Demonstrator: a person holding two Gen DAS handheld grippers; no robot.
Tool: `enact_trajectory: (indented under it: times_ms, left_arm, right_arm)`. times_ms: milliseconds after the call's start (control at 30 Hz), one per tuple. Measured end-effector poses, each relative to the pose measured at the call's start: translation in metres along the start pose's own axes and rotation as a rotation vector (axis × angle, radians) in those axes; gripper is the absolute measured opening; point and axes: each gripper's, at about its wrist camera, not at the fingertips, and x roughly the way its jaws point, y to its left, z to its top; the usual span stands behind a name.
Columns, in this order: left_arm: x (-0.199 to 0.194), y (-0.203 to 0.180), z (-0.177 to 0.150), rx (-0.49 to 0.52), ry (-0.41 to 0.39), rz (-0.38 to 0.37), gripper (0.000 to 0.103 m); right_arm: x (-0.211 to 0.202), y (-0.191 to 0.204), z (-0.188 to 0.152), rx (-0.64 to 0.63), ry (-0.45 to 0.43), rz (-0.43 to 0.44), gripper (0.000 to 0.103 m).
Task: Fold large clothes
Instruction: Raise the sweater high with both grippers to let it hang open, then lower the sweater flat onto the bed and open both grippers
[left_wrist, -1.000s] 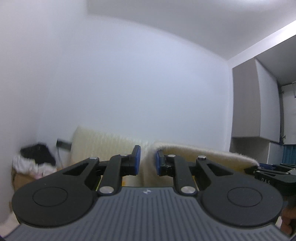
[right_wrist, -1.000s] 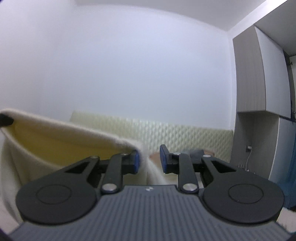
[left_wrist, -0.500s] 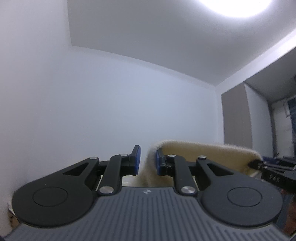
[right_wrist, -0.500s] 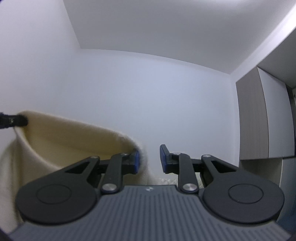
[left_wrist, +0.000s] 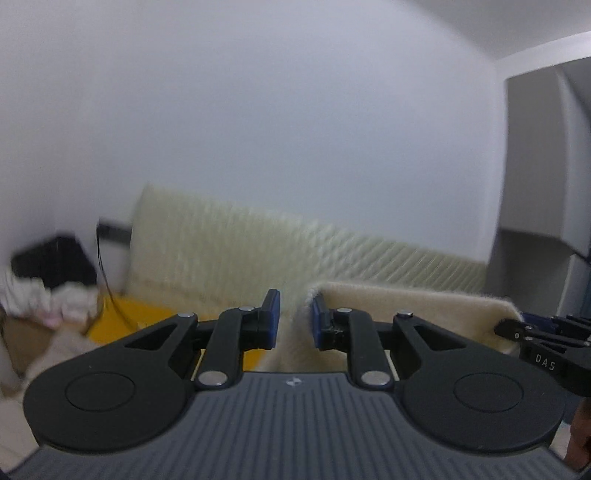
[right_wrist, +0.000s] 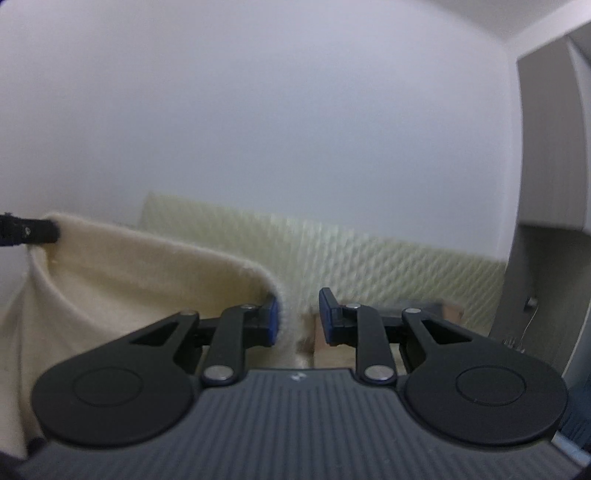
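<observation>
While my left claw (left_wrist: 294, 319) pinches one corner of the cream garment (left_wrist: 413, 314), its blue pads stand slightly apart with the fuzzy fold caught between them. My right claw (right_wrist: 298, 318) grips the other corner the same way, cloth pressed against its left pad. Between the two claws the garment's top edge stretches taut, and the rest hangs below. Half a second ago both views showed ceiling and bare wall ahead of the claws; now they sit lower, and the ribbed pale headboard (right_wrist: 369, 254) is back in sight beyond the fingertips. Farther left of my left claw lie a yellow patch (left_wrist: 122, 317) and a blurred dark heap (left_wrist: 55, 258). A grey cabinet (right_wrist: 554, 147) stands far right.
</observation>
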Motion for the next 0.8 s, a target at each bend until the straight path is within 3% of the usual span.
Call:
enact_trajectory:
  times_ms: [133,200,300,367,467,600,667,800]
  left_arm:
    - [0.12,0.025,-0.066,-0.028,0.097,0.039,0.021]
    - [0.181,0.043,-0.118,-0.046,0.161,0.06,0.021]
    - [0.286,0.079,-0.197,-0.055,0.254,0.066,0.021]
    - [0.348,0.108,-0.237,-0.068,0.314,0.062,0.025]
    - [0.418,0.127,-0.297,-0.055,0.416,0.059,0.028]
    - [0.481,0.145,-0.357,-0.047,0.523,0.059,0.028]
    - [0.491,0.146,-0.373,-0.034,0.576,0.072,0.029]
    - [0.515,0.155,-0.387,-0.046,0.648,0.061,0.03]
  right_arm:
    - [0.119,0.01,-0.063,-0.004,0.071,-0.023,0.024]
    - [0.175,0.014,-0.097,-0.004,0.113,-0.027,0.024]
    - [0.218,0.051,-0.159,0.003,0.197,-0.033,0.024]
    - [0.255,0.051,-0.198,0.014,0.256,-0.034,0.024]
    - [0.278,0.055,-0.253,0.041,0.352,-0.028,0.024]
    - [0.309,0.052,-0.309,0.056,0.44,-0.006,0.024]
    - [0.314,0.05,-0.323,0.089,0.47,0.018,0.025]
    - [0.327,0.049,-0.323,0.126,0.515,0.053,0.025]
